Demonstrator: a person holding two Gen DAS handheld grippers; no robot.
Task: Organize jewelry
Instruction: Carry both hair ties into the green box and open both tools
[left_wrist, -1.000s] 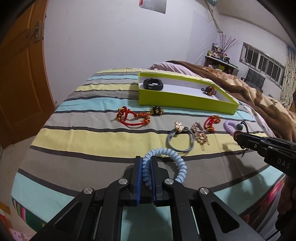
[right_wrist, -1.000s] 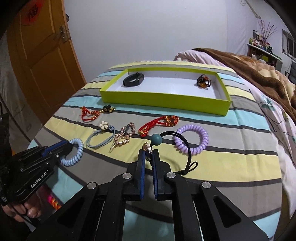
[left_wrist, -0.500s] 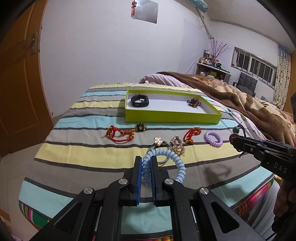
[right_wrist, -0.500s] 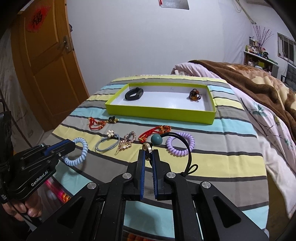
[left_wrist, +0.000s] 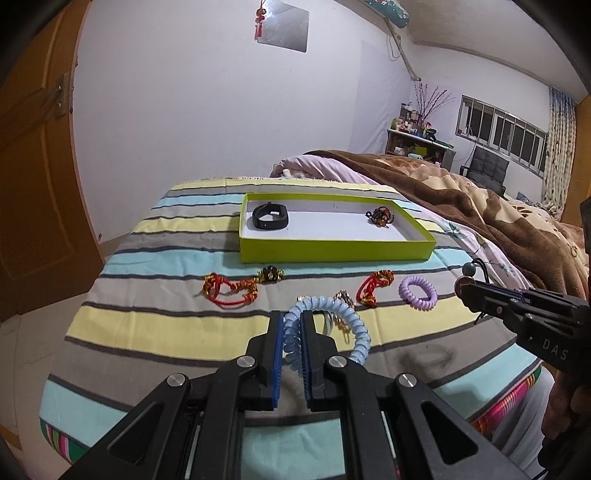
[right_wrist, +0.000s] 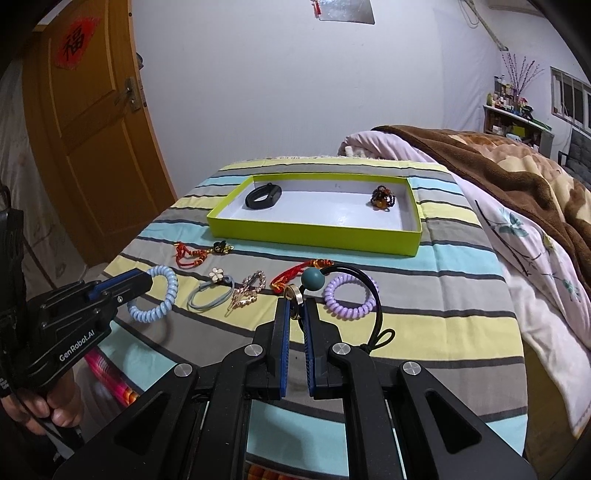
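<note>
My left gripper (left_wrist: 292, 321) (right_wrist: 146, 282) is shut on a light blue spiral hair tie (left_wrist: 360, 332) (right_wrist: 149, 315), held above the striped bedspread's near edge. To its right, my right gripper (right_wrist: 295, 306) (left_wrist: 463, 290) is shut on the gold ring of a black elastic hair tie with a teal bead (right_wrist: 313, 279). Further back lies the green box (left_wrist: 332, 251) (right_wrist: 314, 234), holding a black band (left_wrist: 270, 218) (right_wrist: 263, 196) and a beaded bracelet (left_wrist: 380, 216) (right_wrist: 383, 197).
On the bedspread before the box lie a red cord bracelet (left_wrist: 229, 291), a second red bracelet (left_wrist: 373, 288), a purple spiral tie (right_wrist: 347, 314), a grey flower tie (right_wrist: 210, 299) and a rhinestone clip (right_wrist: 249, 291). A brown blanket (right_wrist: 517, 177) is heaped to the right.
Both grippers have risen and drawn back from the bed, so the box and loose pieces look farther off. Each keeps its hold on its hair tie.
</note>
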